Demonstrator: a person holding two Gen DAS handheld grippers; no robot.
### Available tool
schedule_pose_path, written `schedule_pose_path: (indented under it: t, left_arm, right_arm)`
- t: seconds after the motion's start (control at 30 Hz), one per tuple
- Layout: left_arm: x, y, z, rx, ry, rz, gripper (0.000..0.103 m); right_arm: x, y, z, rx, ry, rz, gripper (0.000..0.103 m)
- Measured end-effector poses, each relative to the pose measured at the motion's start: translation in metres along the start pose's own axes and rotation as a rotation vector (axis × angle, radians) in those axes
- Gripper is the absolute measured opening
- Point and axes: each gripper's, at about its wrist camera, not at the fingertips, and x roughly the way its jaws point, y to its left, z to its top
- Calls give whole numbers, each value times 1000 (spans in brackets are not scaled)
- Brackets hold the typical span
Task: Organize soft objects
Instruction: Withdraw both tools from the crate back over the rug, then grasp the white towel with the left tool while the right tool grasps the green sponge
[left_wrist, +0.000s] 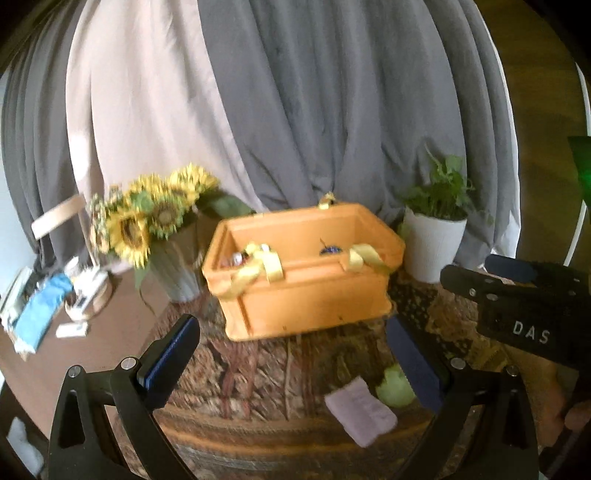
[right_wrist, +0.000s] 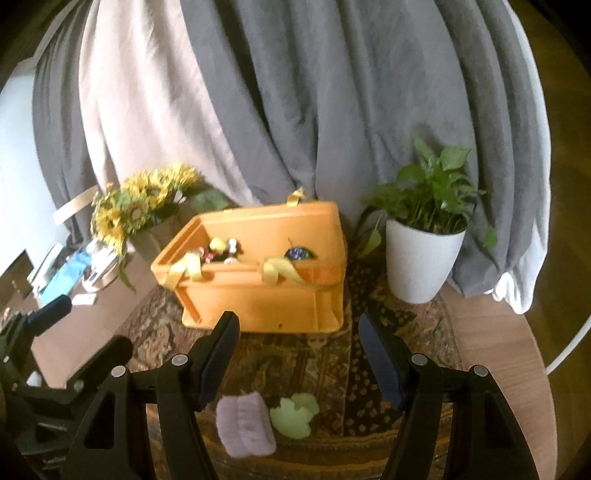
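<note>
An orange bin (left_wrist: 306, 284) with yellow ribbon handles stands on the patterned table mat (left_wrist: 258, 369); it also shows in the right wrist view (right_wrist: 266, 291), with small toys inside. A folded lilac cloth (left_wrist: 360, 415) (right_wrist: 243, 424) and a pale green soft piece (left_wrist: 395, 387) (right_wrist: 295, 413) lie on the mat in front of the bin. My left gripper (left_wrist: 295, 343) is open and empty above the mat, the lilac cloth low between its fingers. My right gripper (right_wrist: 299, 332) is open and empty, above both soft pieces. The right gripper's body shows at the right in the left wrist view (left_wrist: 517, 302).
A vase of sunflowers (left_wrist: 159, 225) (right_wrist: 140, 210) stands left of the bin. A white potted plant (left_wrist: 436, 229) (right_wrist: 424, 243) stands to its right. Grey and beige curtains (right_wrist: 295, 110) hang behind. Clutter with a blue cloth (left_wrist: 40, 314) lies on a brown surface at far left.
</note>
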Motion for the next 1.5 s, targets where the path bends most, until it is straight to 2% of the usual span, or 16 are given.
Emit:
schedule_pose_path:
  t: [0.23,0.4,0.6,0.8,1.1,1.3,1.5]
  left_arm:
    - [6,-26,-34,-49,89,40,103]
    - [10,-40,-53,-83,122,84,103]
    - [17,-59,-71,-117,140,134,103]
    - [29,-78,-85,-128,145,220,103]
    - [51,-94,-105,-169,182,282,102]
    - [74,-106,-117,-152,240,279,99]
    - [93,-105,-127,-191,307,244,89]
  right_arm:
    - [9,-15,-21,-70,57,52,68]
    - [19,-29,-34,-98,104,106,68]
    - [35,-39,-43,-144,150,173,68]
    - [52,-54,-54,-181,190,214,68]
    - [77,-68,-73,-195,250,255,68]
    - [86,-80,-79,-186,269,253,68]
    - [94,-83,-86,-189,287,251,68]
